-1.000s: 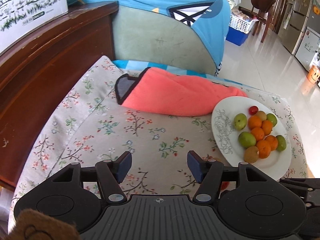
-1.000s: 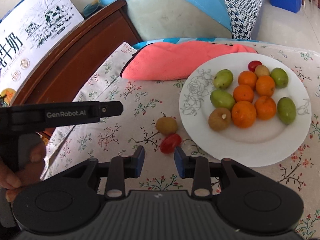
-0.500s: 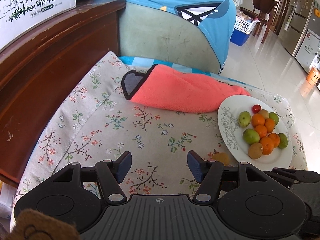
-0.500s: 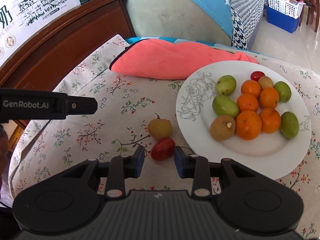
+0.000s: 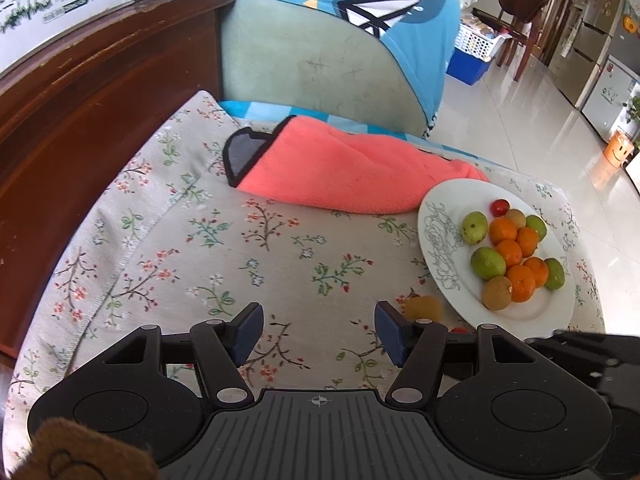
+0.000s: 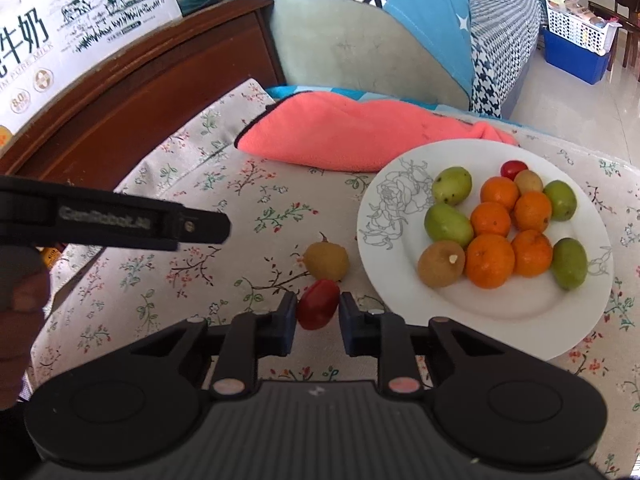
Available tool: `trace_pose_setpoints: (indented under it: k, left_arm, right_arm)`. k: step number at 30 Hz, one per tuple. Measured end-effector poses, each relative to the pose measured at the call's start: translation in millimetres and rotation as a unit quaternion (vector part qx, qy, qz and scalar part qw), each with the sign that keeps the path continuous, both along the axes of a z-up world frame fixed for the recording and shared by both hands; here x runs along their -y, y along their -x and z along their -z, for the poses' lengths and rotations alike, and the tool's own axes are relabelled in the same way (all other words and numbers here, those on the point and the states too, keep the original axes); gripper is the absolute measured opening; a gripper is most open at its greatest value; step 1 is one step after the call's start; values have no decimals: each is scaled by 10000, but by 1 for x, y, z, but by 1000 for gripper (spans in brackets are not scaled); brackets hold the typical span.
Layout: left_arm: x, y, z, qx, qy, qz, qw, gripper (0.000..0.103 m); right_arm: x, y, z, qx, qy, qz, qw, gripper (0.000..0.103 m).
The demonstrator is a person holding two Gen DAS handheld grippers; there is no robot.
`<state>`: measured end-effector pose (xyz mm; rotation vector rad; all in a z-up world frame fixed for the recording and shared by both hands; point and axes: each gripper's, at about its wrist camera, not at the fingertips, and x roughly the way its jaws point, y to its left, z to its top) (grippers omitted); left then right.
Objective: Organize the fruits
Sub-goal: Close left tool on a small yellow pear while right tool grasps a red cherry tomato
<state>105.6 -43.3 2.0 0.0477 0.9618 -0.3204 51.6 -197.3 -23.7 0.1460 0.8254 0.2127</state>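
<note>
Tomato (image 6: 317,309) between right gripper (image 6: 318,316) pads shows only from right wrist.

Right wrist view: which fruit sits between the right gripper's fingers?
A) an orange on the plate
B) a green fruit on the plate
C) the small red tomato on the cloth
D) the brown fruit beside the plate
C: the small red tomato lies on the floral cloth between the right gripper fingers, off the plate.
</note>
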Motion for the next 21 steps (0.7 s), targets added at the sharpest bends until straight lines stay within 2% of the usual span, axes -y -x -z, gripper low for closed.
trace_pose_setpoints:
  k: [8,17,21]
  left_arm:
    - [26,4,11,110,-136,374,9991,60]
    - [57,6,26,300,-263,806,9960,59]
    - [65,7,33,321,-295,1023,9938,55]
  right_arm:
    - [36,12,-23,203,-426,360,9982,23]
    - [65,17,-30,203,-729,806,9939,23]
    - [79,19,-33,178,-913,1013,9905,23]
